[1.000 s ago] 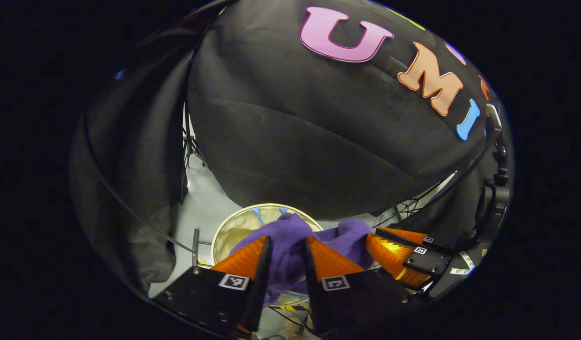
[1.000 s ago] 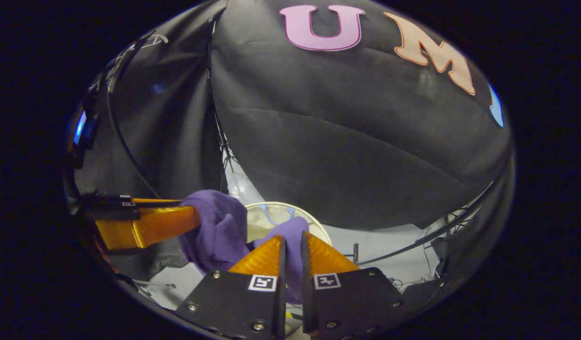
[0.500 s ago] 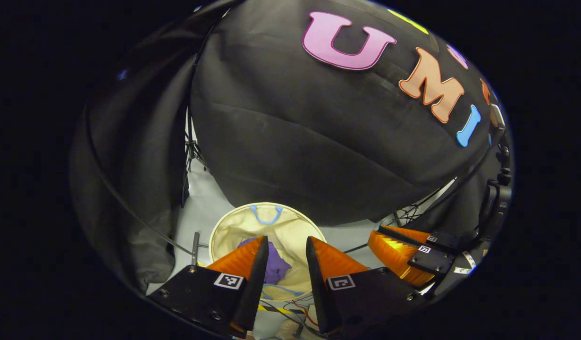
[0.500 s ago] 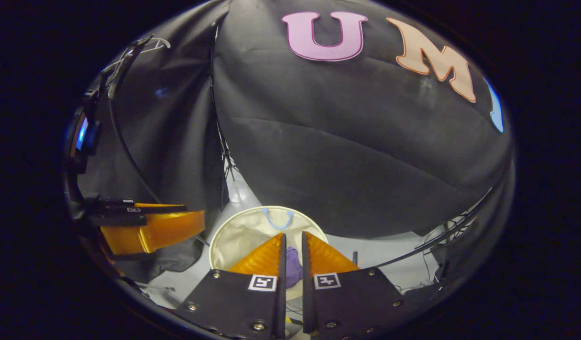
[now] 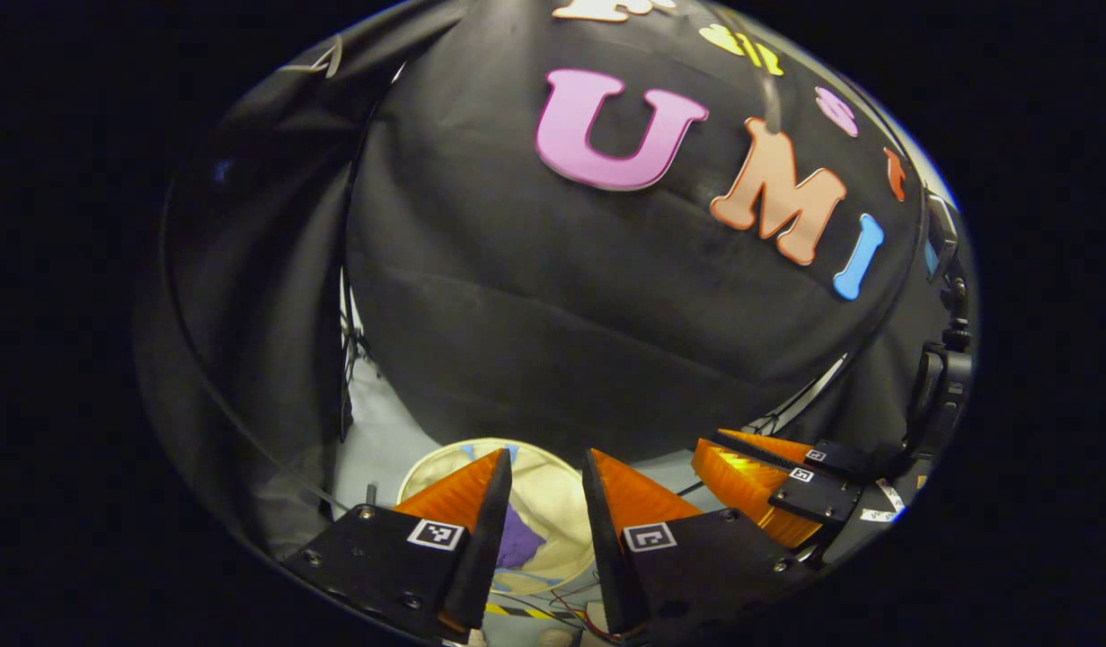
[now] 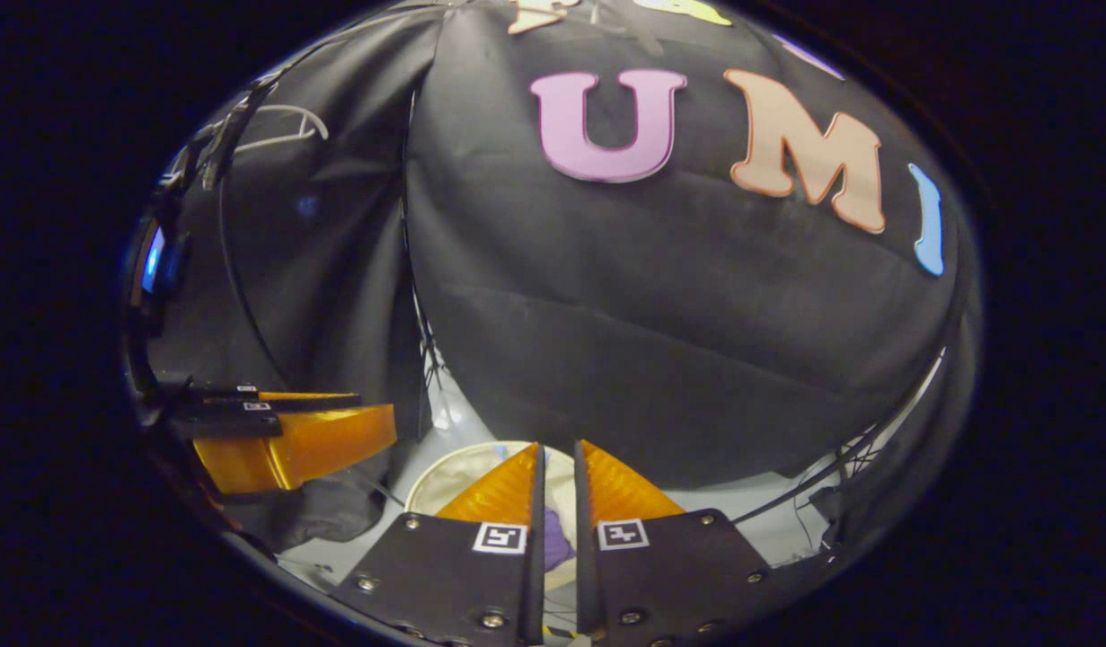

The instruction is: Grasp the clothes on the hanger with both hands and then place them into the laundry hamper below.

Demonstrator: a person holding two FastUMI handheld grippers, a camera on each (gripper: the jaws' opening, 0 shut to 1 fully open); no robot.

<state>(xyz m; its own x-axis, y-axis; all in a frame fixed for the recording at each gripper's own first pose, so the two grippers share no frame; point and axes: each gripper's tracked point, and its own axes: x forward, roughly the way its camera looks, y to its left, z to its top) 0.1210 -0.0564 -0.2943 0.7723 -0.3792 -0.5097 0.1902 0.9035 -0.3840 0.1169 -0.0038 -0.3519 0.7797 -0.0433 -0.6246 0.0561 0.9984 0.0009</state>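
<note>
The purple garment (image 5: 517, 544) lies inside the round cream laundry hamper (image 5: 553, 503) on the floor below. My left gripper (image 5: 544, 454) hangs above the hamper, orange fingers apart with nothing between them. In the right gripper view the garment (image 6: 557, 544) shows through the narrow gap of my right gripper (image 6: 559, 445), which also holds nothing over the hamper (image 6: 436, 476). The right gripper (image 5: 707, 447) sits at the lower right of the left gripper view. The left gripper (image 6: 377, 409) is at the left of the right gripper view.
Black booth cloth hangs close behind the hamper. A bare white hanger (image 6: 283, 126) shows at the upper left. Stand legs and cables (image 6: 431, 359) cross the pale floor beside the hamper. Dark equipment on a mount (image 5: 939, 395) stands at the right.
One second ago both grippers held the purple garment above the hamper. It dropped into the hamper, and both grippers have since tilted upward, so the hamper sits lower in each view.
</note>
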